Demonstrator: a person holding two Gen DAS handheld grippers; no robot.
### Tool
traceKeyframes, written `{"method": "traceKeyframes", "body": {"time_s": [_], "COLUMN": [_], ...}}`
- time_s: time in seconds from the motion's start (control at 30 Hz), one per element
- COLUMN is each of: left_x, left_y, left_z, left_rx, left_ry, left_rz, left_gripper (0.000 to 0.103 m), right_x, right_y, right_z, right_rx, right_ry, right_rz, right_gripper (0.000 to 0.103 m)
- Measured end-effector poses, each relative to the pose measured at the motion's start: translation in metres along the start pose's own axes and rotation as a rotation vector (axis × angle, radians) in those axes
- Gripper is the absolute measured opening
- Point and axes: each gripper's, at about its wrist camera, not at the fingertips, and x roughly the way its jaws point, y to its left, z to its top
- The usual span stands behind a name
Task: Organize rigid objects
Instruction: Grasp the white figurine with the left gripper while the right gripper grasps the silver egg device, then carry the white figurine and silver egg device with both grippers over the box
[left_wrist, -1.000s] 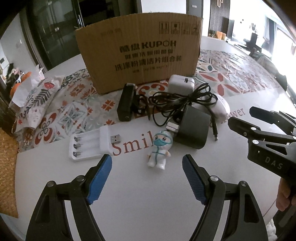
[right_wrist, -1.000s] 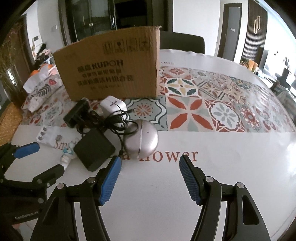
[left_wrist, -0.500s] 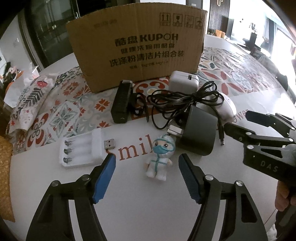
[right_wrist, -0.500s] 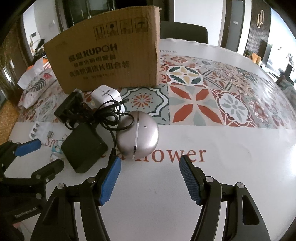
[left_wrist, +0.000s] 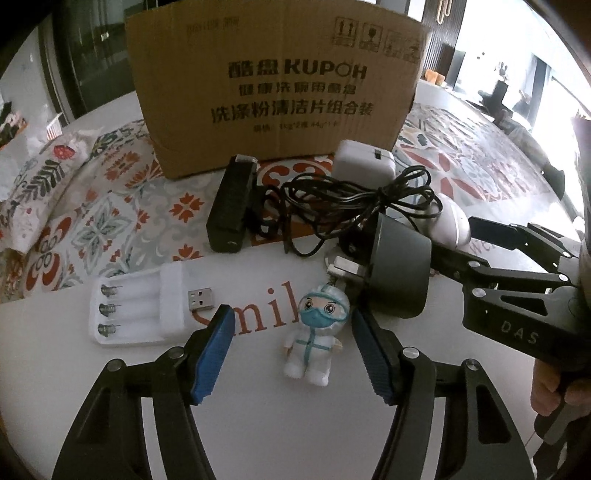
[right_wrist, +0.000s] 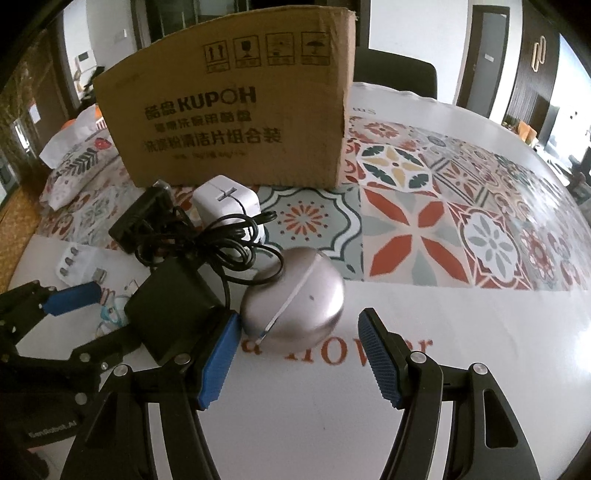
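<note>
Fingers of the left gripper (left_wrist: 291, 349), just closing yet still apart, flank the masked doll figurine (left_wrist: 317, 334) at lower centre, untouched.

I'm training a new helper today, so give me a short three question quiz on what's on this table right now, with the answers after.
1. True or false: the left claw is already clamped on the masked figurine.
2. Which thing lies just ahead of the right claw? A the silver oval case; B the white battery charger; C the cardboard box.
3. What is tangled over the black power adapter?

Key
1. False: the figurine stands between the open pads, untouched; the jaws have just been closing.
2. A.
3. A black cable.
</note>
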Motion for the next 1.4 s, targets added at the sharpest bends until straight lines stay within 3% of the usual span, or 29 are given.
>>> {"method": "traceKeyframes", "body": {"time_s": [0.23, 0.33, 0.57, 0.63, 1.4], "left_x": [0.002, 0.002, -0.001, -0.006, -0.078], "left_y": [0.0, 0.0, 0.0, 0.0, 0.002], "left_z": [0.006, 0.007, 0.005, 0.004, 0.009], "left_rx": [-0.001, 0.002, -0.017, -0.023, -0.025], "left_ry": [-0.003, -0.01, -0.021, -0.036, -0.235], "left_rz": [0.003, 0.007, 0.003, -0.006, 0.005], "left_gripper": [0.054, 0.038, 0.036, 0.029, 0.029], "right_x": [0.011, 0.012, 0.007, 0.003, -0.072], "right_y": [-0.005, -0.005, -0.007, -0.006, 0.016], "right_z": [0.008, 0.008, 0.005, 0.004, 0.01], "right_rx": [0.019, 0.02, 0.034, 0.034, 0.021], "right_ry": [0.004, -0.008, -0.031, -0.04, -0.196], "right_rz": [0.017, 0.012, -0.001, -0.006, 0.006], "right_gripper": [0.067, 0.066, 0.065, 0.065, 0.065]}}
